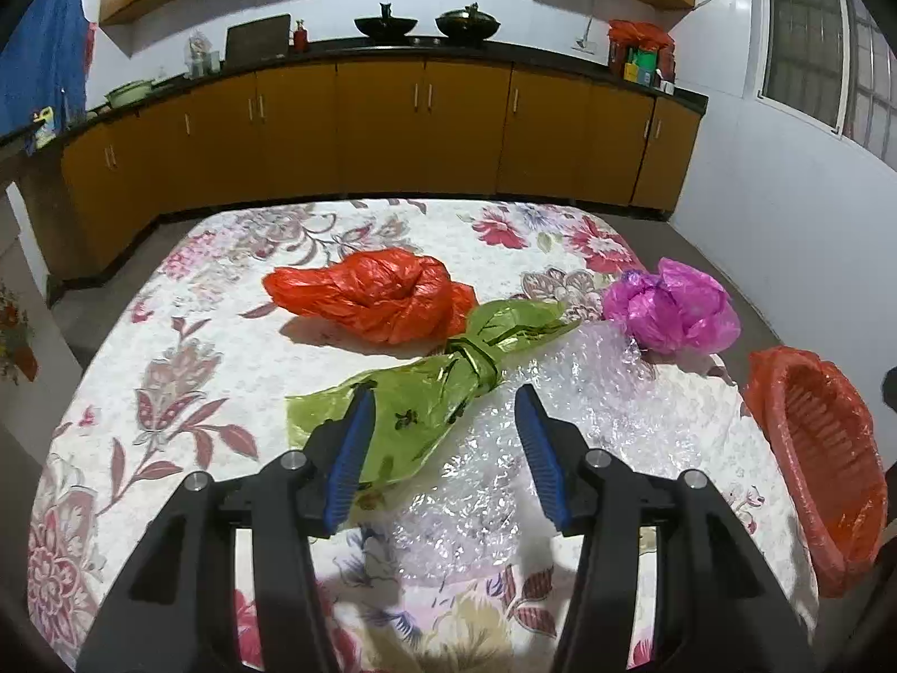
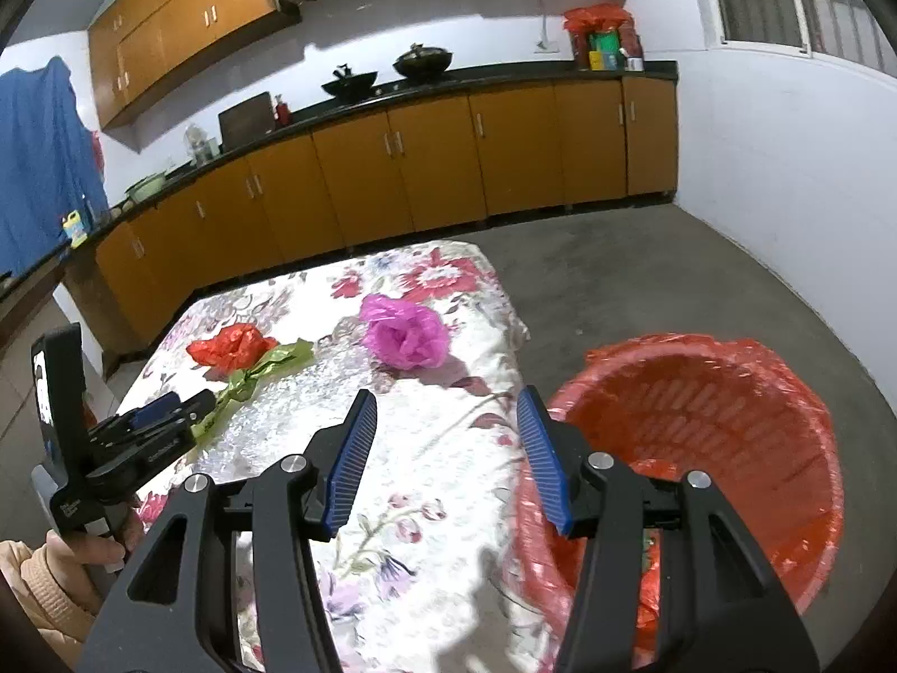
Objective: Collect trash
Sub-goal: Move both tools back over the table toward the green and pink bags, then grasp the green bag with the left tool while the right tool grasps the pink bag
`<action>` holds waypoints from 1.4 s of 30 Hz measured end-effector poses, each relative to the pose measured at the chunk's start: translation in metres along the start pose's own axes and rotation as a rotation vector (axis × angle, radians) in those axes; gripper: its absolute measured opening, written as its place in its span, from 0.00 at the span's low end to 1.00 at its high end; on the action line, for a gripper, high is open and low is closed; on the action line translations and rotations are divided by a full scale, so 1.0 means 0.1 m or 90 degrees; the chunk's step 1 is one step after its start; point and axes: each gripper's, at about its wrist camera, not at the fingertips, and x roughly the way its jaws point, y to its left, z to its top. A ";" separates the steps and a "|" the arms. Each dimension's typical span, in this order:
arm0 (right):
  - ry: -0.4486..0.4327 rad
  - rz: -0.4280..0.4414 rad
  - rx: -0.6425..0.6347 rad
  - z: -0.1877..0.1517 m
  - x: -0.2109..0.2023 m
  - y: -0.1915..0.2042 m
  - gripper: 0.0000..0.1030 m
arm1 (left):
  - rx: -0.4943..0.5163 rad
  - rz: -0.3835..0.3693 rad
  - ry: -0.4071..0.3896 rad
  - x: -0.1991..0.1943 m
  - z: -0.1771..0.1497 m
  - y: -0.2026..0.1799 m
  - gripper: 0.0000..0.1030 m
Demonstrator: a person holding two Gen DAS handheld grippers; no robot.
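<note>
Claws both apart: left claw point(image 1: 445, 398) over green wrapper point(image 1: 426, 392), right claw point(image 2: 447, 401) alone showing basket point(image 2: 729, 448) interior.

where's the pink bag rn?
The pink bag sits on the table's far right part, right of the green wrapper, beside the bubble wrap, across the table's edge from the red bin.

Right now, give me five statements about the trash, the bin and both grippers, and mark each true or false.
1. The left gripper is open and holds nothing. True.
2. The pink bag lies in the red bin. False: it lies on the table.
3. The green wrapper lies partly on the bubble wrap. True.
4. The right gripper grips the red bag. False: it is open and empty, near the bin.
5. The bin stands on the table. False: it stands on the floor beside it.
</note>
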 end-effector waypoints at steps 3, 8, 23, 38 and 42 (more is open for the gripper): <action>0.008 0.004 -0.006 0.00 0.09 0.07 0.52 | -0.001 0.000 0.014 0.09 0.00 0.02 0.46; 0.023 0.008 -0.011 -0.03 0.21 0.11 0.52 | 0.000 -0.006 0.039 0.22 -0.02 0.06 0.40; 0.045 0.013 -0.011 -0.04 0.42 0.11 0.52 | -0.036 -0.035 0.025 0.17 -0.05 0.24 0.05; 0.029 0.016 -0.013 0.27 0.99 0.14 0.52 | -0.141 -0.029 -0.061 -0.38 -0.01 0.74 0.05; 0.025 0.022 -0.016 0.31 1.15 0.15 0.52 | -0.147 -0.026 -0.061 -0.39 -0.02 0.80 0.05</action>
